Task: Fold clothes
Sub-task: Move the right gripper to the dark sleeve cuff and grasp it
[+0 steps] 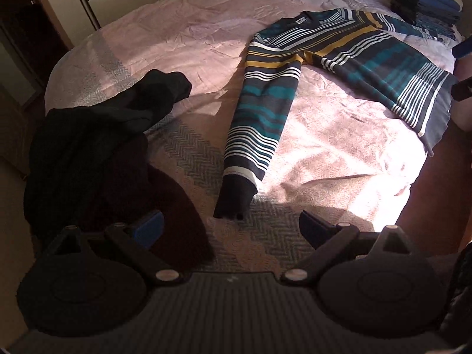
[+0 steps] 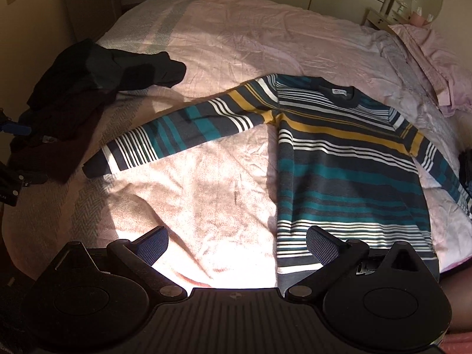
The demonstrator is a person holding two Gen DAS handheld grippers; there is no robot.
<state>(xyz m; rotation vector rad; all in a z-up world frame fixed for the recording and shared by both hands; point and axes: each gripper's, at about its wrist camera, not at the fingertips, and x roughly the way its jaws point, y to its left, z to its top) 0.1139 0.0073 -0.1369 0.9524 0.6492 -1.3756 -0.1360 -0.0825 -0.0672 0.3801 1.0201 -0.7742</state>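
Note:
A striped sweater point(image 2: 348, 159) in teal, grey, white and yellow lies flat on the pink bedspread point(image 2: 236, 44), one sleeve stretched out to the left. In the left wrist view the same sweater point(image 1: 348, 56) lies ahead, its dark cuff point(image 1: 236, 194) just beyond my left gripper point(image 1: 231, 227), which is open and empty. My right gripper point(image 2: 237, 243) is open too, over the sweater's bottom hem, its right finger above the left corner of the hem. The right gripper's tips also show in the left wrist view at the far right edge.
A heap of dark clothes point(image 1: 97, 153) lies on the left of the bed, also seen as dark clothes point(image 2: 88, 88). A stack of folded blue garments point(image 1: 427, 3) sits far right. Pink pillows point(image 2: 433, 59), a nightstand with round mirror point(image 2: 427, 0) and wardrobe doors stand behind.

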